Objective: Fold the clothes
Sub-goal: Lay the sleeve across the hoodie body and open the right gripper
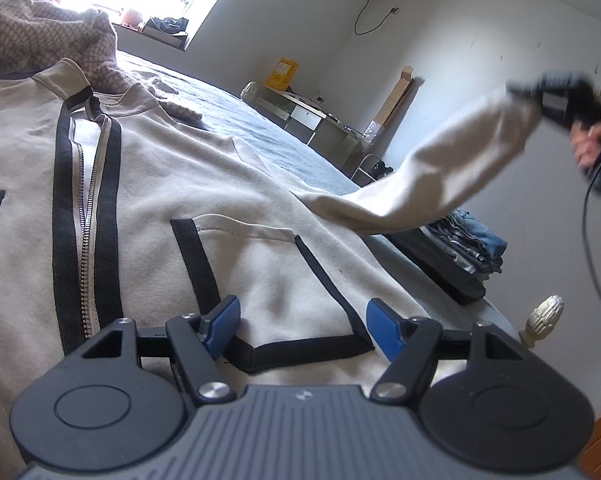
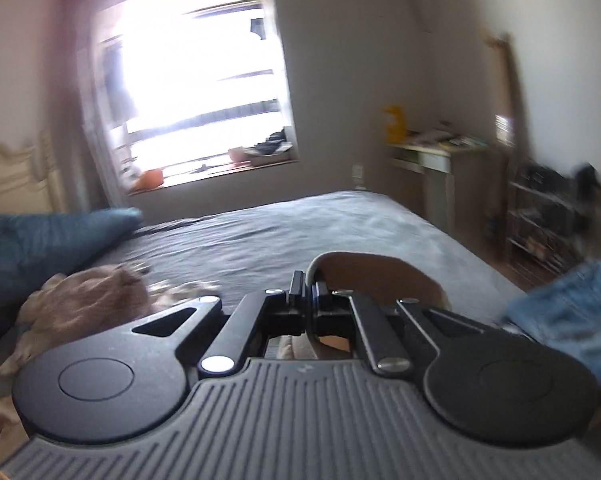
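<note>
One cream zip jacket (image 1: 180, 184), one checked garment (image 1: 32, 36), one stack of folded jeans (image 1: 468, 240), two grippers.

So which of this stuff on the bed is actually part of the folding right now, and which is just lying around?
In use:
- cream zip jacket, spread on the bed
- its sleeve, lifted by the right tongs, shut on the cuff
- left tongs, open over the jacket's pocket

Lying about:
- folded jeans stack
- checked knit garment
- blue pillow
- desk
</note>
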Demonstrator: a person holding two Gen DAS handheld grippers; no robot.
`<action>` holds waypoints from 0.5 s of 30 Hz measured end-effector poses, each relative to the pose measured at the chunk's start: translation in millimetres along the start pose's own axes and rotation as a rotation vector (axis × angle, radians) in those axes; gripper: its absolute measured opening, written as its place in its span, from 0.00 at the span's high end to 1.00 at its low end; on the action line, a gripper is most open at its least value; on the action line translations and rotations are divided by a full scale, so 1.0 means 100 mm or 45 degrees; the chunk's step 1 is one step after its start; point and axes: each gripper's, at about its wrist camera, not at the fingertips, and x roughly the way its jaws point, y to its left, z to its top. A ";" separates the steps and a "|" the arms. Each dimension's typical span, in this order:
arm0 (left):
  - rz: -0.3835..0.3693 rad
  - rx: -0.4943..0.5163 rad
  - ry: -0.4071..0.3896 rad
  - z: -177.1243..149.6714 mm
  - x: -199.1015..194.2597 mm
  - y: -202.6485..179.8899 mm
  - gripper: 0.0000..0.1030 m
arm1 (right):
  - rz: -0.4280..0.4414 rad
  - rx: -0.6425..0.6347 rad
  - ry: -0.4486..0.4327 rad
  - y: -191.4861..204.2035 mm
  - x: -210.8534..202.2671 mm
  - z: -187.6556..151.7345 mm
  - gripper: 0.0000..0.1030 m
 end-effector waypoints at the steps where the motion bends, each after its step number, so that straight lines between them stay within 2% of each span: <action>1: 0.002 0.003 0.000 0.00 0.00 0.00 0.31 | 0.044 -0.049 0.003 0.23 0.00 0.04 0.99; 7: -0.006 -0.031 -0.008 0.02 -0.02 0.01 0.31 | 0.309 -0.343 0.056 1.63 -0.05 0.12 0.99; 10: -0.100 -0.214 -0.076 0.06 -0.21 0.15 0.29 | 0.404 -0.487 0.102 2.23 -0.04 0.02 0.98; 12: -0.128 -0.324 -0.139 0.08 -0.44 0.24 0.26 | 0.457 -0.586 0.143 2.58 -0.04 -0.09 0.98; 13: -0.135 -0.374 -0.170 0.09 -0.56 0.29 0.26 | 0.479 -0.618 0.162 2.73 -0.03 -0.16 0.98; 15: -0.074 -0.430 -0.231 0.10 -0.87 0.41 0.26 | 0.533 -0.667 0.208 2.98 -0.05 -0.30 0.98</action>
